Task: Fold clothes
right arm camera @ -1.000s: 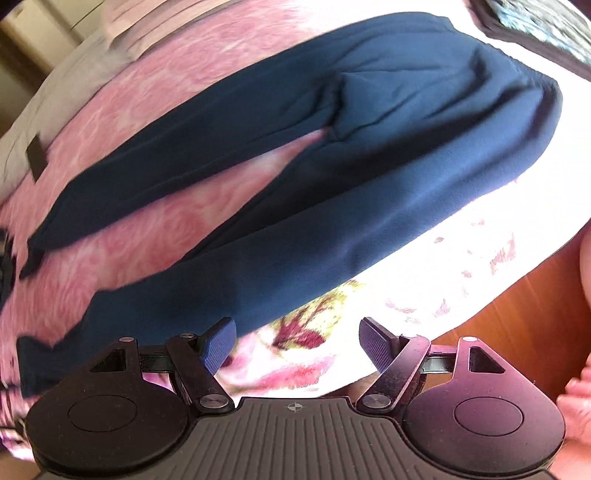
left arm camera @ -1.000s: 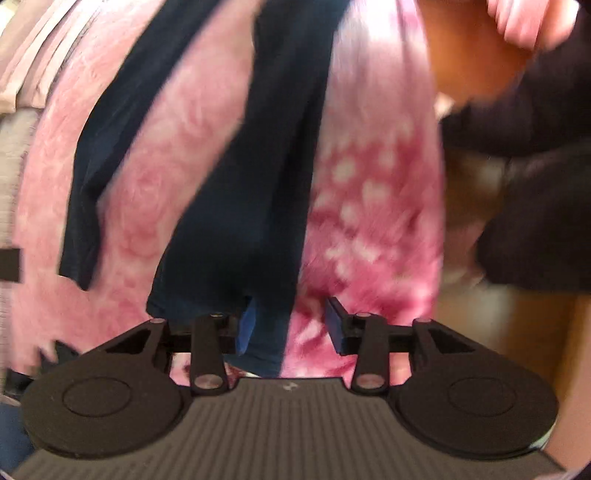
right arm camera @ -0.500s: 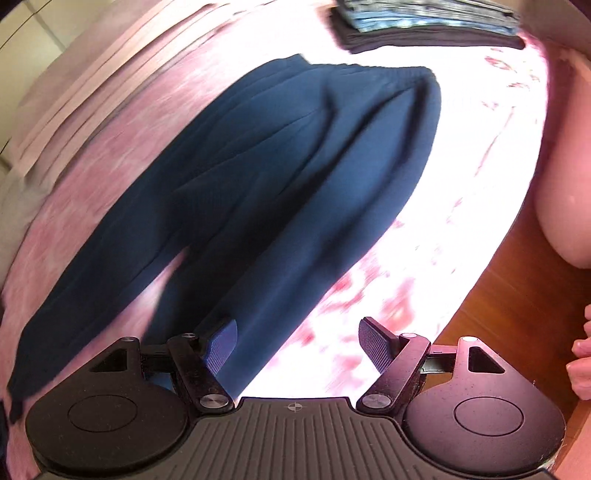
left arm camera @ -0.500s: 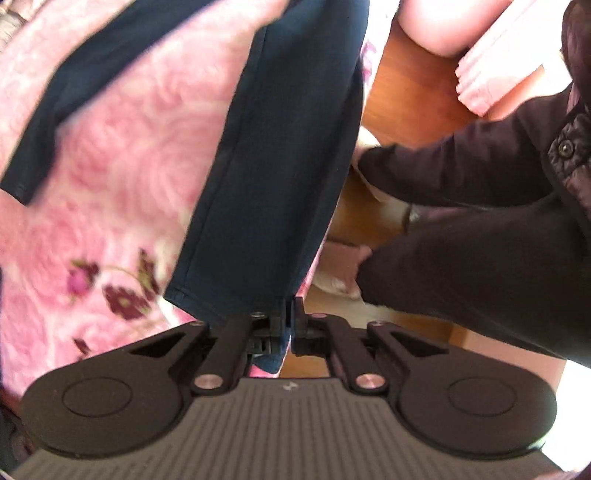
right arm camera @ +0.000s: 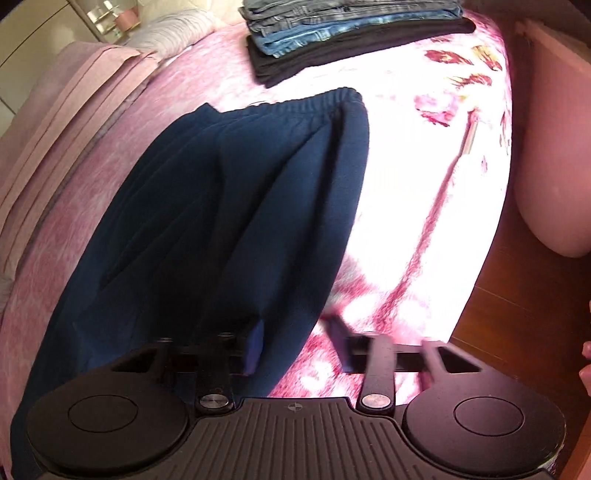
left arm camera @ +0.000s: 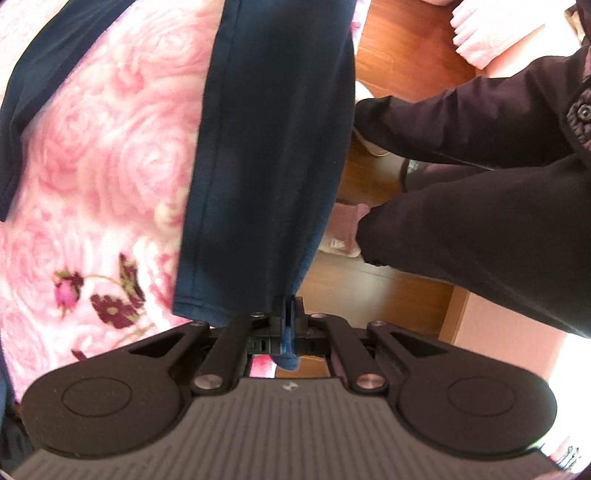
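Note:
Navy blue sweatpants (right arm camera: pixel 229 221) lie on a pink flowered bedspread (right arm camera: pixel 424 221), waistband at the far end. In the left wrist view one trouser leg (left arm camera: pixel 266 147) runs down to its hem, and my left gripper (left arm camera: pixel 288 317) is shut on the hem's right corner, with a bit of cloth poking out behind the jaws. My right gripper (right arm camera: pixel 295 343) stands open over the near edge of the pants, its left finger (right arm camera: pixel 255 343) against the dark cloth and its right finger (right arm camera: pixel 338 339) over the bedspread, both blurred.
A stack of folded jeans and dark clothes (right arm camera: pixel 351 33) sits at the far end of the bed. Folded pink blankets (right arm camera: pixel 74 110) lie along the left. Wooden floor (left arm camera: pixel 388 295) borders the bed, and a person's dark sleeves (left arm camera: pixel 480 184) fill the right of the left wrist view.
My left gripper went from open to shut on the trouser hem and drew toward the bed's edge. My right gripper moved along the pants toward the waistband and its fingers narrowed somewhat.

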A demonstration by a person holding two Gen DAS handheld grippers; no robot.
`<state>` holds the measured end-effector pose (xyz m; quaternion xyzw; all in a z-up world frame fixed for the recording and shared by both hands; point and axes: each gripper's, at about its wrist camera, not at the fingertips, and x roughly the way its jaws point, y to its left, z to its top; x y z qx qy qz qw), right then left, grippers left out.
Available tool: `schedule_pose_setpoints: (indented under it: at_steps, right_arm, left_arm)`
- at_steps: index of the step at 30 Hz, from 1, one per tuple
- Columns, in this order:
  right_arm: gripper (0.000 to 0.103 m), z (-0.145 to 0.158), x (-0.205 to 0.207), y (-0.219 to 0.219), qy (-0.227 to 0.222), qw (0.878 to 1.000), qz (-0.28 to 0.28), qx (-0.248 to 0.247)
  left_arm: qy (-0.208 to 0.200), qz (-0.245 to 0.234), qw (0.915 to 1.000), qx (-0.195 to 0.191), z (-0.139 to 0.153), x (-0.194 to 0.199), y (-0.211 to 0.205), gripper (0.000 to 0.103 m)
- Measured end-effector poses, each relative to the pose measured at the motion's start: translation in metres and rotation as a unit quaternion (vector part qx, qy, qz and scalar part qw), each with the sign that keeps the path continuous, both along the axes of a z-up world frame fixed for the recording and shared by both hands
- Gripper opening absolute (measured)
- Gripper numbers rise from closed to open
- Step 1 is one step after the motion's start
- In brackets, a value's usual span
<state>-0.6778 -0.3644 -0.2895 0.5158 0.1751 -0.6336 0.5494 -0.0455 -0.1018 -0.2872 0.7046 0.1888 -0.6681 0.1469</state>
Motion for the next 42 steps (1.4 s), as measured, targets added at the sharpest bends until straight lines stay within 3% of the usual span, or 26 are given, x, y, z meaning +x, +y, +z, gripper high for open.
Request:
schedule_pose_setpoints:
  at_steps: [2,6,10,11,13,15,17,19,21,23,26,29,32,34,37,40,42]
  right_arm:
    - [0.002,0.002,-0.008,-0.004,-0.007,1.0,-0.002,0.007]
    - [0.003,0.033,-0.01,0.0,0.088,0.995,0.026,0.035]
    - [0.003,0.027,-0.01,0.002,0.095,0.993,0.053,0.054]
    - [0.006,0.027,-0.009,0.0,0.102,0.992,0.052,0.057]
    - [0.023,0.029,-0.007,-0.004,0.117,0.99,0.051,0.062]
    - [0.048,0.04,0.004,-0.001,0.151,0.985,0.056,0.055]
    - [0.048,0.052,0.018,0.004,0.175,0.981,0.068,0.044]
    - [0.048,0.052,0.054,0.013,0.172,0.972,0.159,0.032]
    - [0.048,0.052,0.089,0.023,0.167,0.954,0.248,0.02]
    - [0.048,0.051,0.125,0.032,0.161,0.928,0.335,0.007]
    - [0.048,0.051,0.179,0.046,0.15,0.875,0.461,-0.012]
    - [0.048,0.051,0.232,0.06,0.135,0.805,0.577,-0.031]
    - [0.048,0.05,0.284,0.074,0.12,0.72,0.681,-0.048]
    - [0.048,0.04,0.3,0.078,0.144,0.674,0.723,-0.045]
    - [0.048,0.024,0.322,0.084,0.178,0.6,0.779,-0.041]
    - [0.048,0.013,0.327,0.086,0.206,0.542,0.814,-0.03]
    - [0.048,0.004,0.33,0.085,0.213,0.502,0.838,-0.018]
  left_arm:
    - [-0.004,-0.005,1.0,-0.001,0.0,-0.002,-0.002,0.0]
    - [-0.008,-0.001,1.0,0.0,-0.004,-0.009,-0.003,0.0]
    - [-0.016,-0.012,0.9998,0.001,-0.019,-0.014,0.009,0.0]
    - [-0.017,-0.012,0.9998,0.001,-0.021,-0.015,0.011,0.0]
    - [-0.018,-0.004,0.9998,-0.006,-0.022,-0.013,0.014,0.001]
    - [-0.019,0.007,0.9997,-0.011,-0.02,-0.009,0.017,0.004]
    - [-0.018,0.023,0.9994,-0.018,-0.017,-0.002,0.018,0.008]
    - [-0.007,0.054,0.998,-0.031,-0.012,0.007,0.011,0.01]
    - [0.004,0.084,0.9955,-0.044,-0.008,0.016,0.005,0.01]
    - [0.015,0.114,0.9917,-0.057,-0.004,0.025,-0.002,0.012]
    - [0.031,0.16,0.9837,-0.076,0.003,0.038,-0.012,0.022]
    - [0.048,0.202,0.9736,-0.096,0.008,0.051,-0.023,0.024]
    - [0.07,0.218,0.9671,-0.112,-0.001,0.053,-0.043,0.029]
    - [0.086,0.226,0.964,-0.111,-0.009,0.052,-0.055,0.033]
    - [0.083,0.206,0.971,-0.088,-0.027,0.052,-0.063,0.034]
    - [0.084,0.174,0.978,-0.078,-0.04,0.052,-0.062,0.033]
    - [0.088,0.171,0.9782,-0.079,-0.041,0.054,-0.062,0.033]
